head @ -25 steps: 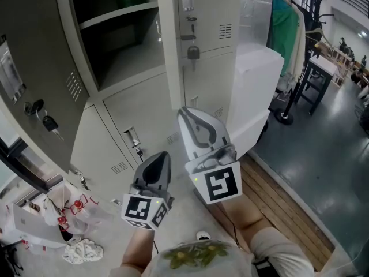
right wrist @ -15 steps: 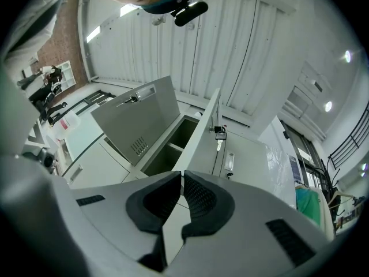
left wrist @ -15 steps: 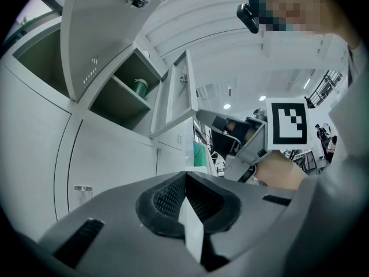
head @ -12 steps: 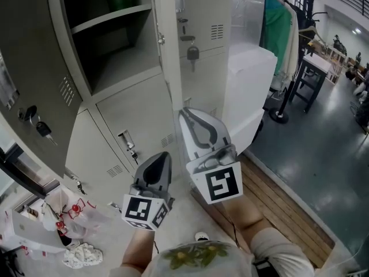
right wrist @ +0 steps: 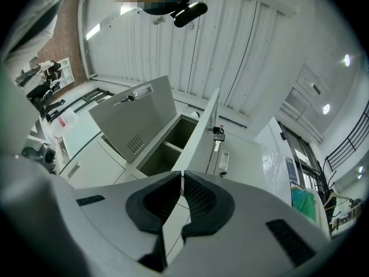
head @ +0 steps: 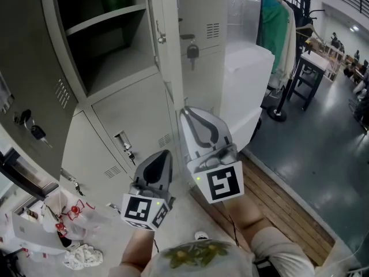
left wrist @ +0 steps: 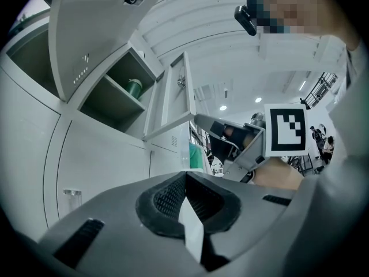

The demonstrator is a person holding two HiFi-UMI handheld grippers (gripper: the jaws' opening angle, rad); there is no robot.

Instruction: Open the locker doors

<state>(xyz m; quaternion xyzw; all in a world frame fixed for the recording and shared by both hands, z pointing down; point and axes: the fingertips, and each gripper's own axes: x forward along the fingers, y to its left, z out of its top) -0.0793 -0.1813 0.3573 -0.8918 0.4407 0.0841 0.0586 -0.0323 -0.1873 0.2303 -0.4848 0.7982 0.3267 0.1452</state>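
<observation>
Open locker compartment [head: 109, 51] sits upper left, with a shelf [head: 104, 17] inside and a bottle [left wrist: 134, 89] on the shelf. Open door [head: 26, 68] to its left, keys [head: 33, 130] hanging from it. Second open door [head: 167, 62] edge-on just right of the compartment. Closed lower door [head: 135, 117] below the compartment. Padlock [head: 193, 51] on the closed door further right. Large box [head: 248, 91] right of the lockers, clothes rack [head: 275, 27] behind it, table [head: 314, 62] beyond. Plastic bags [head: 63, 212] on the floor, bottom left. Left gripper [head: 161, 156] is just left of right gripper [head: 187, 113], both before the lower door.

- At 11 o'clock in the head view, the open locker compartment [head: 109, 56] gives free room under its shelf [head: 104, 19].
- The swung-out door [head: 29, 68] blocks 9 o'clock; the edge-on door [head: 170, 68] stands at 12.
- The white box [head: 248, 85] crowds 2 o'clock.
</observation>
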